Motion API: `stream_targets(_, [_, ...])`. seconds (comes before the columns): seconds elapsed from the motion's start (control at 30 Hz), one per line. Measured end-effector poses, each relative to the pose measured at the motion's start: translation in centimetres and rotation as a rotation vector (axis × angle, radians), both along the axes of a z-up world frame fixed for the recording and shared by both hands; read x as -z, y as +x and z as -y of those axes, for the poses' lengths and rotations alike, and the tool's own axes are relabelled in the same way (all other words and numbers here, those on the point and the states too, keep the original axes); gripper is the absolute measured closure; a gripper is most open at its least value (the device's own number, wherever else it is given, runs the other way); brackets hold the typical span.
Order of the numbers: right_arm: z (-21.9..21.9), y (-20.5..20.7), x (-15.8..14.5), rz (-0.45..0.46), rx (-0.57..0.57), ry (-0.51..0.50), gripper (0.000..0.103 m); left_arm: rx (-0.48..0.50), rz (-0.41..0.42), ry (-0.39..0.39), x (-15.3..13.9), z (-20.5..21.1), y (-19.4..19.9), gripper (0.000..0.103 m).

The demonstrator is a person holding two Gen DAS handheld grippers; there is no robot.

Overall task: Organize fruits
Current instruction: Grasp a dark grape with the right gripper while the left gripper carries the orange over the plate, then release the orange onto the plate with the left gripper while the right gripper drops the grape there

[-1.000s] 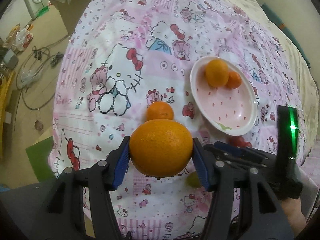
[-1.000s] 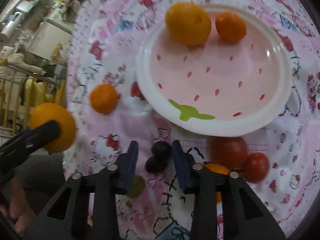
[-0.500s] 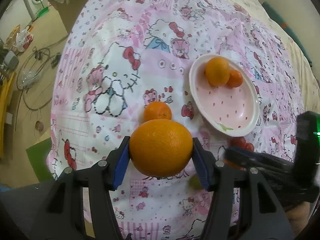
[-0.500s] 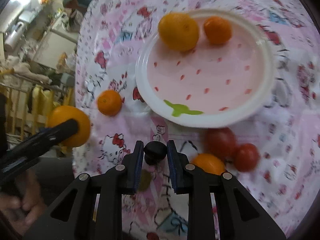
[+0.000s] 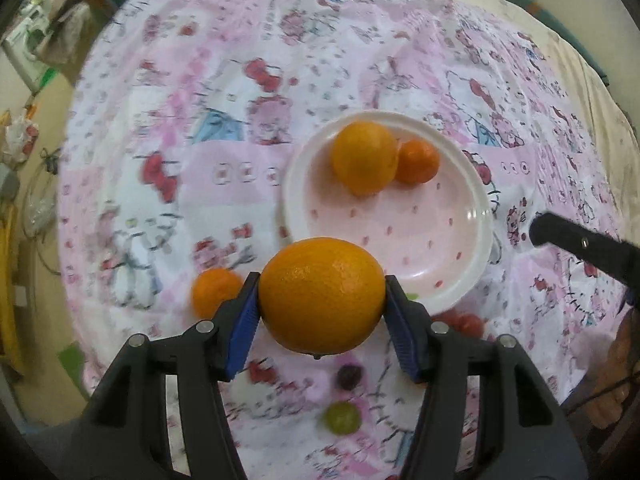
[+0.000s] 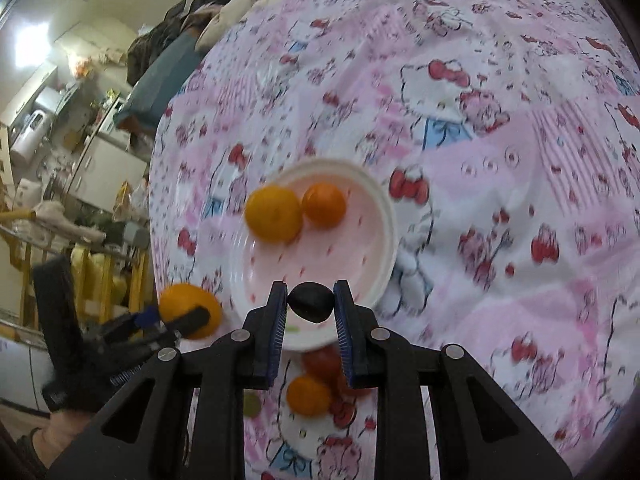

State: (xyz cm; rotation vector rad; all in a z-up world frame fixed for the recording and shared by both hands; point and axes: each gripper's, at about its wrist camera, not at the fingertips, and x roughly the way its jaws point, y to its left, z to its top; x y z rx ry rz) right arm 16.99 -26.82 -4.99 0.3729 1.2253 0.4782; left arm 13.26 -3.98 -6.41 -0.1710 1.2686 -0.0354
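Left tool [image 5: 322, 300] is clamped on a big orange [image 5: 322, 294], held above the plate [image 5: 480, 216] edge, prob. to drop in. Right tool [image 6: 310, 304] pinches a dark grape [image 6: 311, 302] over plate rim w/ same aim.

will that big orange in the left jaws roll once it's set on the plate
Probably: the big orange is round, and the plate dips toward its middle. It would likely settle there or against the two fruits on the far side.

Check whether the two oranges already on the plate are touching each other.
Touching. In the left wrist view the big orange and the small orange on the plate meet with no gap between them; the right wrist view agrees.
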Motion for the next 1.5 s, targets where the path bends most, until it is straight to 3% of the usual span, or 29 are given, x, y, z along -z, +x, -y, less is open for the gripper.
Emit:
stream_targets(0.23, [-0.1, 3.3, 1.9, -0.024, -0.005, -0.01, 0.078, 0.074, -0.016, 0.041, 1.8, 2.4, 3.3, 0.048])
stream_targets(0.47, [-1.9, 5.4, 4.6, -0.043, -0.042, -0.07, 0.078, 0.067, -0.076, 0.051, 4.0, 2.6, 5.5, 0.048])
stream_targets(1.23, [-1.0, 5.9, 6.4, -0.087, -0.004, -0.063, 0.077, 0.082, -0.06, 0.07, 4.3, 3.1, 6.6, 0.042])
stream_targets(1.5, [-0.8, 5.9, 6.2, -0.098, 0.006, -0.036, 0.075, 0.064, -0.048, 0.069, 4.0, 2.4, 6.6, 0.022])
